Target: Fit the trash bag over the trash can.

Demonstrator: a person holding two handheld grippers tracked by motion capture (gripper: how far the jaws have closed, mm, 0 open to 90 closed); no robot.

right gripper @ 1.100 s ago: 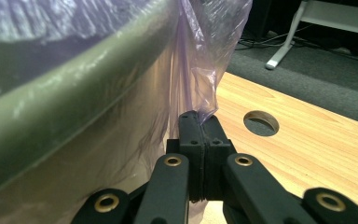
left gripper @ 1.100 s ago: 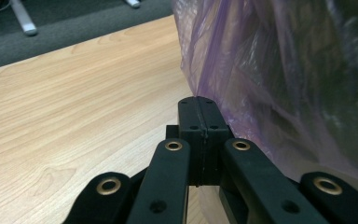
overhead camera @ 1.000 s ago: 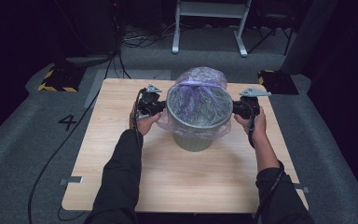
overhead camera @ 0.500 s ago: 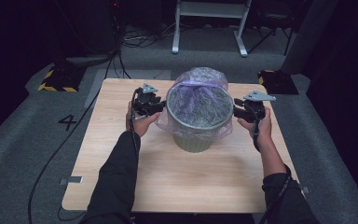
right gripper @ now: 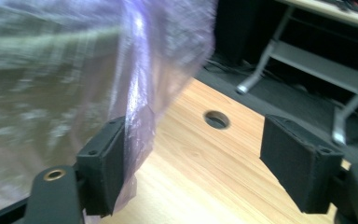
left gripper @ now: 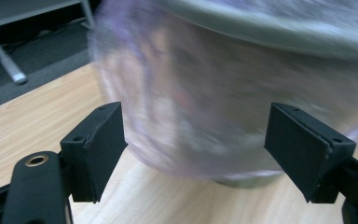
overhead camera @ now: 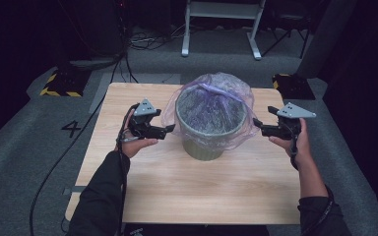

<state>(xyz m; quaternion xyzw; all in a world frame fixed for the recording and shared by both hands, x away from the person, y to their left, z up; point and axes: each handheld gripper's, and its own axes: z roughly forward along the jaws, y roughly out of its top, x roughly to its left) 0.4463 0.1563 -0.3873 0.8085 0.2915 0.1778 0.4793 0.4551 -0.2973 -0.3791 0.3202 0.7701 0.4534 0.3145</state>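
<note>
Flanking the bagged bin on the table, left gripper and right gripper fingers just opened wide, empty.

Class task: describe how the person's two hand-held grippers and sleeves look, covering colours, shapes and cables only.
Both the left gripper and the right gripper are black, each topped by a grey three-cornered plate. Their jaws end in flat, black, rectangular pads. A black cable trails from the left gripper. The person wears dark long sleeves.

"4" on grey floor
</note>
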